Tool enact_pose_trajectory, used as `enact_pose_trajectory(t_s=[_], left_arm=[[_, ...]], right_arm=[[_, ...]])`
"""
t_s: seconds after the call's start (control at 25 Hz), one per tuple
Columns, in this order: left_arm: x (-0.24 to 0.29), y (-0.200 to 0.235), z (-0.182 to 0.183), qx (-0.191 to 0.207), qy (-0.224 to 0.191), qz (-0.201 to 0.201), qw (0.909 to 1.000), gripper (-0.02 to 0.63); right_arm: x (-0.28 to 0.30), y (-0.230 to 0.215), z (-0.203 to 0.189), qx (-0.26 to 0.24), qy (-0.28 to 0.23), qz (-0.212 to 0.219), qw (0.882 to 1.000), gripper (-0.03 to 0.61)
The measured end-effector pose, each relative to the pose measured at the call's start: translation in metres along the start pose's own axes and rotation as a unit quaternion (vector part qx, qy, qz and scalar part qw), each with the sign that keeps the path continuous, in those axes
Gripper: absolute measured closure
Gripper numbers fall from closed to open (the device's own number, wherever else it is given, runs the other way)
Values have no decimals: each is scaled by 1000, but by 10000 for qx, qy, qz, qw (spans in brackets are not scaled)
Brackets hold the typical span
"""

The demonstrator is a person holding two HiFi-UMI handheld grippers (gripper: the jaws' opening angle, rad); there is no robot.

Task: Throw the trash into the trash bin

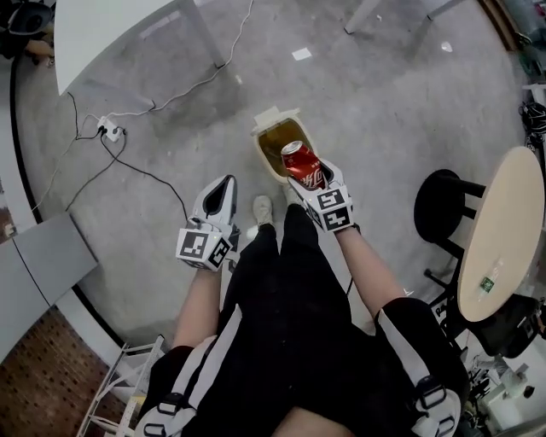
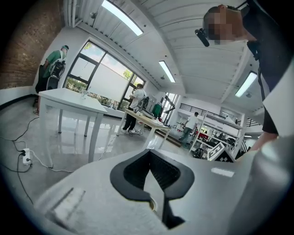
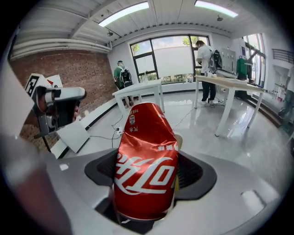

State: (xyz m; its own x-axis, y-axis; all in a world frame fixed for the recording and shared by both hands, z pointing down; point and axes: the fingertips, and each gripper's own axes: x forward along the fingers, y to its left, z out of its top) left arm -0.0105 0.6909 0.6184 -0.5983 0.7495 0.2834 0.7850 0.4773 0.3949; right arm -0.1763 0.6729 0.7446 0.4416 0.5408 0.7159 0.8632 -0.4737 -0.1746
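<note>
A dented red soda can [image 1: 301, 162] sits between the jaws of my right gripper [image 1: 304, 173], which is shut on it. The can hangs right over the open mouth of a small cream trash bin [image 1: 264, 160] on the floor, its lid [image 1: 275, 115] tipped back. In the right gripper view the can [image 3: 146, 170] fills the middle, both pads pressed against its sides. My left gripper [image 1: 223, 192] hangs to the left of the bin, lower in the picture, shut with nothing in it. In its own view the black pads [image 2: 133, 172] meet.
A round wooden table [image 1: 503, 230] and a black stool [image 1: 439, 201] stand at the right. A white table [image 1: 111, 26] is at the top left, with a power strip and cables [image 1: 111, 131] on the floor beside it. The person's legs and a shoe [image 1: 262, 209] are just below the bin.
</note>
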Motion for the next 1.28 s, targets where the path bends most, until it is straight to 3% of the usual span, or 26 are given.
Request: enact_pose_trajectory(t_s=[0.2, 0.48, 0.84, 0.92, 0.96, 1.04, 1.12, 1.28], left_arm=[[22, 2, -14, 147, 74, 116, 9998, 611], [22, -11, -37, -92, 183, 152, 9997, 611], [-15, 20, -52, -350, 320, 845, 9953, 611], [-21, 26, -52, -338, 320, 887, 9950, 611], [-23, 28, -51, -335, 304, 892, 9950, 611], [-27, 31, -48, -340, 251, 877, 9952, 611], [-27, 30, -46, -335, 184, 825, 9959, 611], [-23, 22, -36, -224, 113, 595, 9979, 611]], right_arm=[[51, -2, -29, -260, 637, 227, 9974, 222], [102, -19, -64, -252, 1290, 368, 9906, 221], [156, -33, -88, -657, 1904, 290, 9791, 215], [160, -35, -87, -663, 1904, 250, 9791, 132], [159, -35, -85, -653, 1881, 225, 9797, 132], [153, -35, -79, -648, 1757, 147, 9822, 157], [144, -38, -72, -655, 1575, 21, 9853, 246], [124, -45, -52, -400, 1144, -217, 9924, 329]])
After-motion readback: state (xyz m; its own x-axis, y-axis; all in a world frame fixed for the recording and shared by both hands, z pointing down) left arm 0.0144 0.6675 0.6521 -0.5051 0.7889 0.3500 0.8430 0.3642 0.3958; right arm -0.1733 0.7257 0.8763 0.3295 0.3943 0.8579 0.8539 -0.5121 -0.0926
